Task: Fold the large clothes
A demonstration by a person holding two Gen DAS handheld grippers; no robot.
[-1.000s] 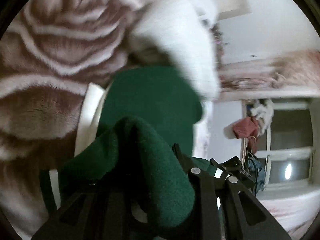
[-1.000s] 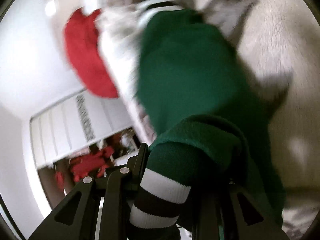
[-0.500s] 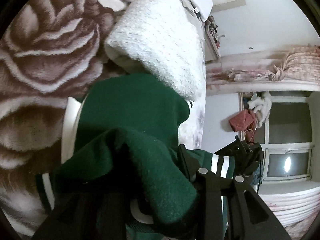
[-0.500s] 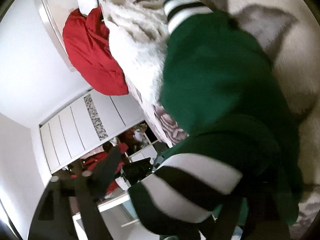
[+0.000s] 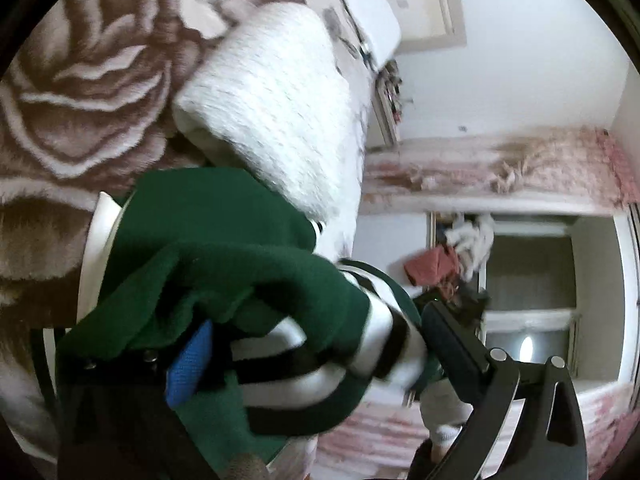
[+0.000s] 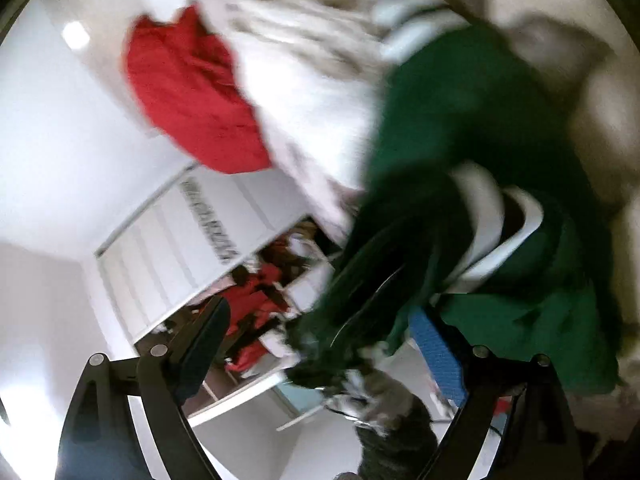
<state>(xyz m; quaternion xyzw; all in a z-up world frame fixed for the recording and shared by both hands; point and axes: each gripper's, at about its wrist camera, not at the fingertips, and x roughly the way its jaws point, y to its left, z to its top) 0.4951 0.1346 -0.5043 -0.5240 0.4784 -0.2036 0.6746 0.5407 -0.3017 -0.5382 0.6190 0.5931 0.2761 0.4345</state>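
Left wrist, green sweater (image 5: 208,248), no legible writing

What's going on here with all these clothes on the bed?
A person with a handheld gripper in each hand is folding a green sweater with black-and-white striped trim on a rose-patterned blanket. Both the left gripper and the right gripper are opening, their jaws spread wide, with loose folds of the sweater draped between them rather than pinched. A folded white knit lies just beyond, and a red garment sits further back.
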